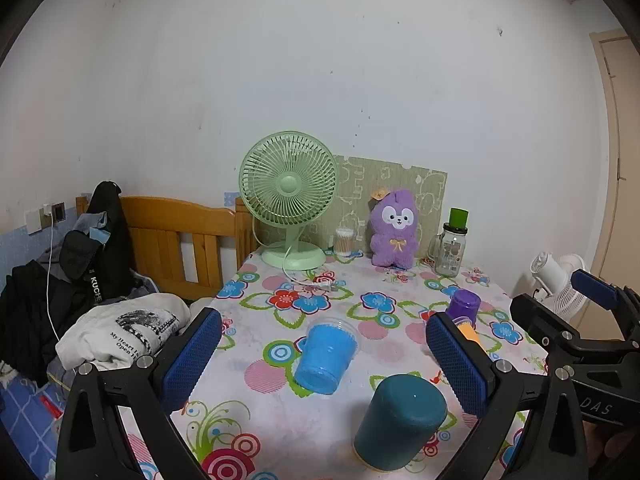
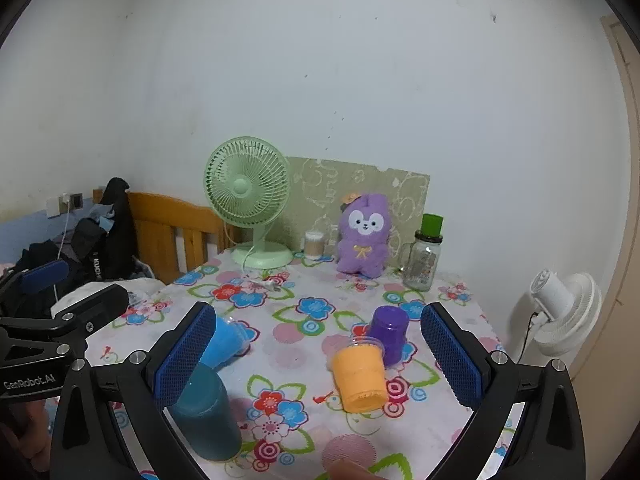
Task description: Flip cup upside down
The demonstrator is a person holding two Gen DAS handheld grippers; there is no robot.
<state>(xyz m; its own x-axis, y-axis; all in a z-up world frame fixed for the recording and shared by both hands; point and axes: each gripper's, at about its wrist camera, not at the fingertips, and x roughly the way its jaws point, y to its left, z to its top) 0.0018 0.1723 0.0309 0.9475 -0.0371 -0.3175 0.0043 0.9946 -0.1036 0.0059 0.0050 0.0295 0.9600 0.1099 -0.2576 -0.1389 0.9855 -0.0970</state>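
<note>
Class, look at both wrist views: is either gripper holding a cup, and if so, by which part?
Nothing is held. The left gripper and right gripper are both open above the table, with no cup between their pads.

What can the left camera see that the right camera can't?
Only the left wrist view shows the white printed T-shirt on the bed, and the teal cup whole.

Only the right wrist view shows the orange cup whole; in the left view a finger hides most of it. It also shows the white fan fully.

Both show the blue cup, the purple cup, the green fan, the plush toy and the flowered tablecloth.
</note>
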